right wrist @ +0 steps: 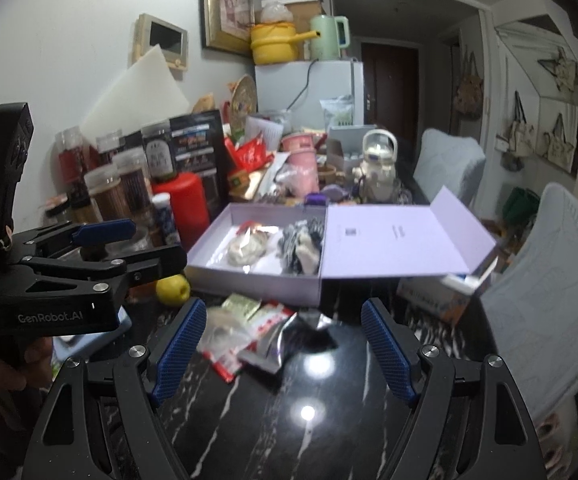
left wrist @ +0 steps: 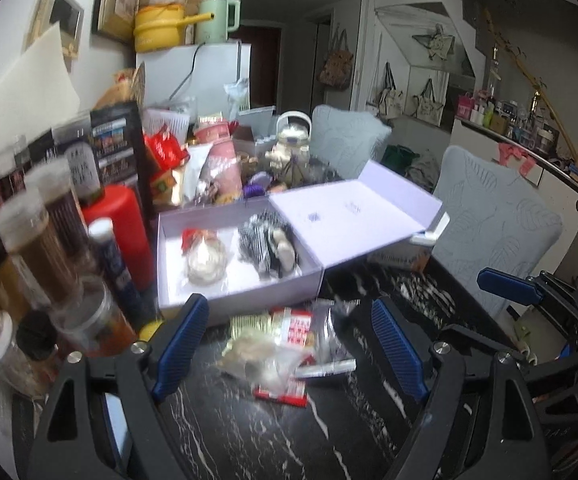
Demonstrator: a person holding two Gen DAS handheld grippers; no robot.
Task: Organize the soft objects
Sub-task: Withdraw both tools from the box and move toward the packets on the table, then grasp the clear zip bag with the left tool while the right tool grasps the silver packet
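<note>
An open lilac box stands on the black marble table, its lid folded back to the right. Inside lie a white soft item in a clear bag and a black-and-white striped soft item. A pile of snack packets lies in front of the box. My left gripper is open just above the table, with the pile between and ahead of its fingers, untouched. My right gripper is open too, empty, right of the left gripper, and the packets lie just ahead of it.
Jars and bottles and a red cylinder crowd the table's left side. A yellow fruit sits by the box's near left corner. A carton lies under the lid. Clutter with an astronaut figure fills the back. Grey chairs stand on the right.
</note>
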